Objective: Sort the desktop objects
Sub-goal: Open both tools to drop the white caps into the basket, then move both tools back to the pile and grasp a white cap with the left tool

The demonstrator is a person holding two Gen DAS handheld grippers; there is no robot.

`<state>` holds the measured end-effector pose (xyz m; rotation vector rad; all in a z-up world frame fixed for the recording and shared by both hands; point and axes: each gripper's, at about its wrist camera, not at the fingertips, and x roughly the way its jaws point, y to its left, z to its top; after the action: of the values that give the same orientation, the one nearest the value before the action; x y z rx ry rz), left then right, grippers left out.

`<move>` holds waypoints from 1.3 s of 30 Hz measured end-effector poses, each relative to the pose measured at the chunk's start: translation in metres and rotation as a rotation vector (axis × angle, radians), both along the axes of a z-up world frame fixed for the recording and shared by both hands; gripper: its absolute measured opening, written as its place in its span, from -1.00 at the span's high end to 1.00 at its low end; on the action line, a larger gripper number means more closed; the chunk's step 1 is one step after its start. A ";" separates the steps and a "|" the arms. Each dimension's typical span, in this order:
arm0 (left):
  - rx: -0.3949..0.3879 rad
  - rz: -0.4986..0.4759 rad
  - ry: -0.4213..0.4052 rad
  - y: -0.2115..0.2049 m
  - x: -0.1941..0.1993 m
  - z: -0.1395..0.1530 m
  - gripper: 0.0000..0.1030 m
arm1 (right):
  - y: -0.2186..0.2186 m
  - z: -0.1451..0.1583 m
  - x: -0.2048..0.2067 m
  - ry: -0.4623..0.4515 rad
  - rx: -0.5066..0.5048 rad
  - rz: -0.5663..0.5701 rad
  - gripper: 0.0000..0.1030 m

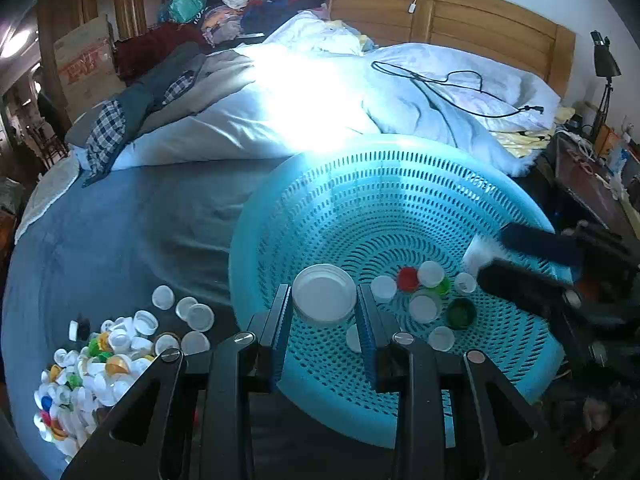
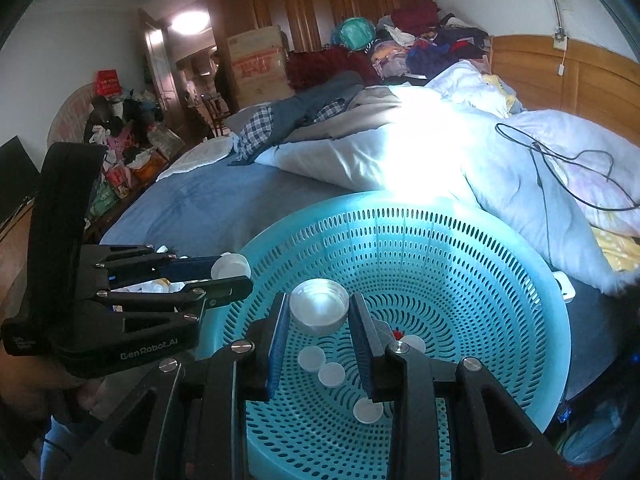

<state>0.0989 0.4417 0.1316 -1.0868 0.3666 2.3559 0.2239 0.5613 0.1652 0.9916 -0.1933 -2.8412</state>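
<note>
A turquoise perforated basket (image 1: 400, 148) (image 2: 400, 200) sits on the bed and holds several loose caps, among them a red cap (image 1: 407, 279) and a green cap (image 1: 461, 313). My left gripper (image 1: 323, 290) (image 2: 236, 272) hovers over the basket's near rim, shut on a white lid (image 1: 324, 302) (image 2: 230, 265). Reaching in from the right, my right gripper (image 2: 319, 298) (image 1: 490, 254) stands open over the basket. A silvery-white lid (image 2: 318, 314) hangs between its fingers with slim gaps on both sides. A pile of mixed caps (image 1: 92, 364) lies on the blue sheet, left of the basket.
White duvet (image 1: 280, 120) with a black cable (image 1: 452, 80) lies beyond the basket. Clothes (image 1: 248, 0) are heaped at the bed's far end. A wooden headboard (image 1: 460, 20) stands behind. A cluttered bedside table (image 1: 592, 176) is at the right.
</note>
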 end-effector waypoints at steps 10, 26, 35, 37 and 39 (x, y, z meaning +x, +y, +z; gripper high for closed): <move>0.075 0.136 0.051 -0.088 0.008 -0.006 0.16 | -0.014 0.002 0.009 0.031 -0.019 0.041 -0.46; 0.223 0.746 -0.101 -0.409 0.058 -0.117 0.16 | -0.106 -0.035 0.003 -0.063 0.022 0.280 -0.58; 0.329 0.714 -0.132 -0.409 0.034 -0.129 0.49 | -0.124 -0.035 -0.001 -0.092 0.063 0.309 -0.58; 0.323 0.702 -0.120 -0.408 0.038 -0.125 0.78 | -0.127 -0.035 -0.002 -0.098 0.069 0.314 -0.58; 0.316 0.699 -0.099 -0.407 0.044 -0.117 0.83 | -0.133 -0.036 -0.005 -0.104 0.071 0.325 -0.58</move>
<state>0.1430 0.0348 0.0147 -1.3090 -0.4922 2.7884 0.2190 0.4280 0.1287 1.0752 0.0552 -2.5204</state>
